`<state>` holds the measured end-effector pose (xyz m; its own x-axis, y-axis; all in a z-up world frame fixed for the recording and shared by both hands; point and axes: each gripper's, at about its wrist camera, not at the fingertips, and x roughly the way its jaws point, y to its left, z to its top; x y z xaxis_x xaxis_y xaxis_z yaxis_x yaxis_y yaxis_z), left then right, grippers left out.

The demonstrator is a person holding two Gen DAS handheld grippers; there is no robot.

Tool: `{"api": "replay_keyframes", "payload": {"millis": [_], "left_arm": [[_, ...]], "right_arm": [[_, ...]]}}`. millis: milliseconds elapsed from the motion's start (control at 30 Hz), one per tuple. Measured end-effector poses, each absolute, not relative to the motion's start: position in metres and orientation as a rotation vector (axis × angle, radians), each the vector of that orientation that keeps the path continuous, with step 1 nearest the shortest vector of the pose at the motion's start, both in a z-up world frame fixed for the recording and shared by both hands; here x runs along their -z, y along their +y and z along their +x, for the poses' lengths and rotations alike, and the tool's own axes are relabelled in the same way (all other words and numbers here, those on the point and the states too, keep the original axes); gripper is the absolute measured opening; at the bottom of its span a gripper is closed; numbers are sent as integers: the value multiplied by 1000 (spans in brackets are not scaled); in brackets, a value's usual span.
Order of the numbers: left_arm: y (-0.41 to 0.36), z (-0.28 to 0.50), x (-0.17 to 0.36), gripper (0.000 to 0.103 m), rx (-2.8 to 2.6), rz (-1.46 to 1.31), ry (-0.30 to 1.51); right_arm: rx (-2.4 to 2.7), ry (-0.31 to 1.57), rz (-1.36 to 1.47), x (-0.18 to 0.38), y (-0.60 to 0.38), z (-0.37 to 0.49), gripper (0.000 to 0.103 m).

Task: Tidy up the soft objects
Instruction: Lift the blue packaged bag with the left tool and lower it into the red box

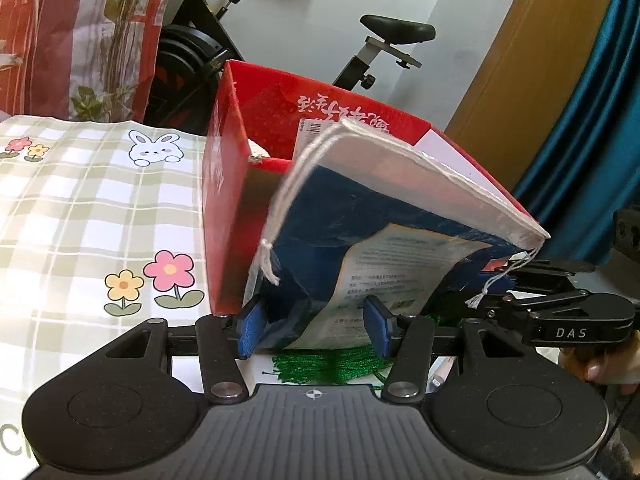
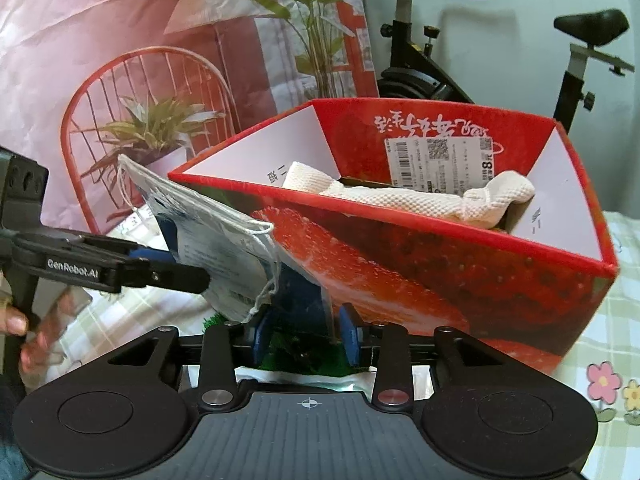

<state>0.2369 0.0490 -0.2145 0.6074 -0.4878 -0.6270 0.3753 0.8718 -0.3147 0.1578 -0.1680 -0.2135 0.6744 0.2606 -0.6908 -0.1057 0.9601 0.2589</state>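
Observation:
A clear drawstring pouch [image 1: 360, 216] with blue cloth and a printed card inside stands tilted against the outside of the red strawberry box [image 1: 224, 200]. My left gripper [image 1: 315, 330] is shut on its lower end, both blue pads pressing the plastic. From the right wrist view the pouch [image 2: 208, 232] hangs left of the box [image 2: 440, 272], with the left gripper [image 2: 172, 266] clamped on it. My right gripper [image 2: 306, 336] has the pouch's bottom corner between its pads, with a narrow gap at the right-hand pad. A white woven cloth [image 2: 420, 200] lies inside the box.
A green fuzzy bundle [image 1: 328, 368] lies on the checked tablecloth [image 1: 80, 208] under both grippers. An exercise bike [image 2: 420, 60] stands behind the box, and a red printed backdrop [image 2: 140, 60] hangs at the back. A hand [image 2: 16, 328] holds the left gripper's handle.

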Motion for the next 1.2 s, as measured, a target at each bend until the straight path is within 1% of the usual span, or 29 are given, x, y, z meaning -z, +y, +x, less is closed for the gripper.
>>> {"api": "replay_keyframes", "payload": {"millis": [33,67,167,233,467,800,967,1100,1200], "left_arm": [[48,236,214,55,500,-152,766],[47,236,213,53,499,-150,765],[49,234,211,41,500,-146,770],[53,232,208,38,506,-157,767],[55,216,180,38,518,-158,697],[46,190,114,38,540,-141,520],[33,192,84,38,563,-138,442],[20,209,78,38,578,-149,428],[15,234,87,38,582,-186,483]], "right_arm": [[-208,803,217,214,-168,159,31],[-207,802,229,214,-169,159,28],[-205,796,255,212,-170,160,21],[-209,784,262,209,-170,158,19],[-217,706,260,180,-168,149,17],[-235,564,226,113,-175,137,17],[-226,507,209,84,-186,134,17],[-194,497,198,73,-200,142,17],[-167,523,216,76,-214,153,17]]}}
